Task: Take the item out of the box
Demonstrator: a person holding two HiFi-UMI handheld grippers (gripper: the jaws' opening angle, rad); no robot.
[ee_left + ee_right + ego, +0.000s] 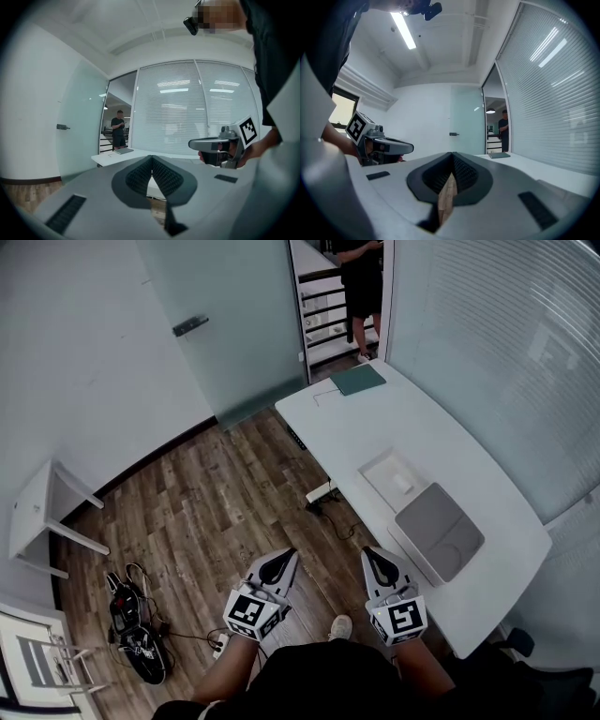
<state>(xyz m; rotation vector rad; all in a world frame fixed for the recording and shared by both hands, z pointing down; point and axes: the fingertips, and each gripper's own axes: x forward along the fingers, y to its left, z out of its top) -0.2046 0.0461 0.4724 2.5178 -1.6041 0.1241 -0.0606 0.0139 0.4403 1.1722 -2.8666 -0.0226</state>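
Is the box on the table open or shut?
Open: from the head view the box shows its white inside with a small pale item in it.

1. Box (378, 471): white, shallow, open at the top, roughly square. It sits flat on the desk, ahead of your right gripper (370, 554) and a little to its right, apart from the tips. It lies farther still from your left gripper (289, 557).
2. Grey panel (439, 531): flat, with rounded corners and a faint round imprint. It lies against the box's near side, between the box and your right gripper. Whether it is joined to the box cannot be told.
3. Item (403, 483): small and pale, lying inside the box on its floor. Too small to make out its shape.
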